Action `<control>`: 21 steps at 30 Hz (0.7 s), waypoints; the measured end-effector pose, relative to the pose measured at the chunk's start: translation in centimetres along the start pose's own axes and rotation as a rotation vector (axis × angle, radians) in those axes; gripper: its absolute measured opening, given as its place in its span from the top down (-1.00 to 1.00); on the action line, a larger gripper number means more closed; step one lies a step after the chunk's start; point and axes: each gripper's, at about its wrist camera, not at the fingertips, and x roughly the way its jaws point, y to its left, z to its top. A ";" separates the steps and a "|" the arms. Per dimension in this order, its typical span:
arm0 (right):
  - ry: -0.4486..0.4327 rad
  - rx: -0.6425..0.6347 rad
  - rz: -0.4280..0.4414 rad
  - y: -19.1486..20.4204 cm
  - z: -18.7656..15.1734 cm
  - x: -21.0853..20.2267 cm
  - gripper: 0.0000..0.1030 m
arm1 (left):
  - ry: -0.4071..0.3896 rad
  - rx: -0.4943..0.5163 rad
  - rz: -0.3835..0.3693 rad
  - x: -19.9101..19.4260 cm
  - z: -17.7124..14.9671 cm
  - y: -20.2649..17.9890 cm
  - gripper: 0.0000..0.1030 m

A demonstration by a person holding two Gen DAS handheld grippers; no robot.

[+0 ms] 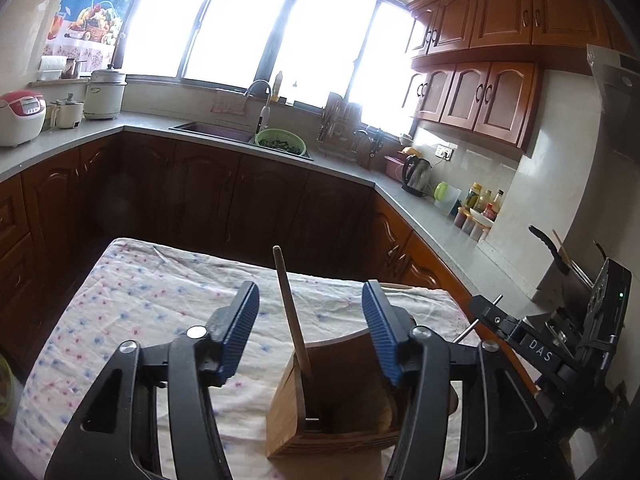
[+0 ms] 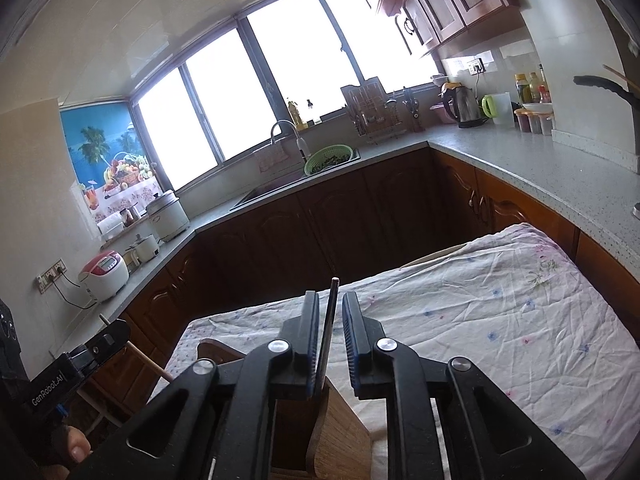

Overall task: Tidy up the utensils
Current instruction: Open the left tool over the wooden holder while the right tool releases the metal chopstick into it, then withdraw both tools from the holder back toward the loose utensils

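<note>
A wooden utensil holder (image 1: 336, 396) stands on the cloth-covered table (image 1: 132, 300), right under both grippers. A wooden stick-like utensil (image 1: 292, 312) stands tilted inside it. My left gripper (image 1: 310, 320) is open, its blue pads on either side of the utensil without touching it. In the right wrist view the holder (image 2: 340, 436) sits below my right gripper (image 2: 331, 338), and the same utensil (image 2: 329, 332) rises between the jaws. The jaws are narrowly apart; the stick rests against the left pad and a gap shows on its right.
The table has a floral cloth (image 2: 500, 320). Dark wooden cabinets and a grey countertop (image 1: 432, 216) wrap around behind, with a sink (image 1: 216, 130), green colander (image 1: 280, 142), kettle (image 1: 416, 174), bottles and rice cookers (image 1: 20, 116). The other gripper's body (image 1: 560, 344) shows at right.
</note>
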 end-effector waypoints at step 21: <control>-0.015 0.063 0.061 -1.6 -3.1 -10.3 -0.91 | 0.040 -0.034 0.057 -9.7 -4.3 2.5 -0.78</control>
